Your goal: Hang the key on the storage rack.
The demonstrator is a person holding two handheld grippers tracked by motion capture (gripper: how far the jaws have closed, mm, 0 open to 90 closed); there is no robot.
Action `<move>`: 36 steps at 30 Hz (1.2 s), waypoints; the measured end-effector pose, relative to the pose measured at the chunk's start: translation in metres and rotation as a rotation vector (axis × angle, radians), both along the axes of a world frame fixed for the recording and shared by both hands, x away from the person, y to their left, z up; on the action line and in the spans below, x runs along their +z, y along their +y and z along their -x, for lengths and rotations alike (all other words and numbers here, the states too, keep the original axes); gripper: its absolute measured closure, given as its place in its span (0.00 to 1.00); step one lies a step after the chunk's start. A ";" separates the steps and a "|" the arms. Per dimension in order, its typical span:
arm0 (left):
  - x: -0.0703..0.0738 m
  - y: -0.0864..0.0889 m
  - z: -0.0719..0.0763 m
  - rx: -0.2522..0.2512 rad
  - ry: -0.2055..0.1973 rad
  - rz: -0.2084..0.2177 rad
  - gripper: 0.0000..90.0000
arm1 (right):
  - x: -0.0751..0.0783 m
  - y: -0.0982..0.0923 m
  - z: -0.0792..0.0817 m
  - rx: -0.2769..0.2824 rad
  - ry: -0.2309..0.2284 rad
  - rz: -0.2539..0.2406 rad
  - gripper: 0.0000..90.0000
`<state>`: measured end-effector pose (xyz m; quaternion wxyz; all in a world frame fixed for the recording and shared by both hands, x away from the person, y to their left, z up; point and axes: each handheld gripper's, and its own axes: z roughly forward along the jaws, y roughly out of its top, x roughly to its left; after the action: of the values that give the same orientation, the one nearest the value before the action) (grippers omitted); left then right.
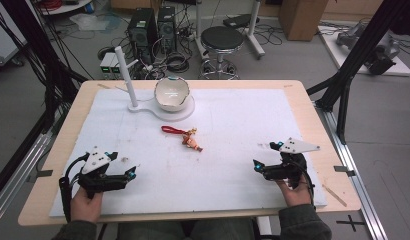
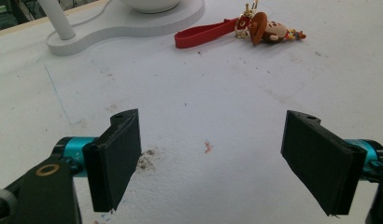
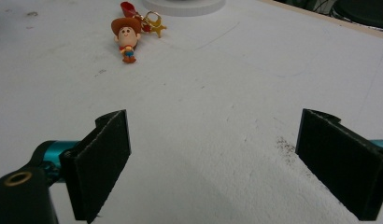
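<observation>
High view: white mat (image 1: 233, 145) on a wooden table (image 1: 313, 110); keychain (image 1: 185, 137) with red strap and small cowboy figure lies mid-mat, just in front of a white stand (image 1: 160, 109) carrying a bowl (image 1: 171, 93) and an upright post (image 1: 126, 77). Left gripper (image 1: 133, 172) sits near the front left, right gripper (image 1: 257, 165) near the front right, both well apart from the keychain, both empty. Left gripper view: jaws spread wide over bare mat; keychain (image 2: 245, 29) ahead at upper right, strap pointing toward the stand (image 2: 129, 23); this view shows the strap laid out full length and stains on the mat. Right gripper view: jaws spread wide, nothing between them; keychain (image 3: 133, 25) ahead at upper left, figure face-up, its gold star charm plain, a detail the high view blurs. Step judged: start, before any reach. Next move likely calls for one gripper advancing to the keychain and closing on strap or figure.
</observation>
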<state>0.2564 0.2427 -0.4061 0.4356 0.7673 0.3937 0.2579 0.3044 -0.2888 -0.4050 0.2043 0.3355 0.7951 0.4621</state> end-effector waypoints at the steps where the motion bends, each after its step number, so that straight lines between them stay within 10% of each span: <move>1: 0.000 0.000 0.000 -0.002 0.001 -0.003 0.23 | 0.000 0.000 0.000 0.000 0.000 0.000 0.11; 36: 0.002 0.002 0.007 -0.005 -0.013 0.007 0.23 | 0.008 0.010 0.000 0.031 0.004 -0.010 0.11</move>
<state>0.2490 0.2450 -0.4038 0.4413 0.7652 0.3898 0.2604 0.3047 -0.2793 -0.3968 0.1938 0.3250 0.7984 0.4683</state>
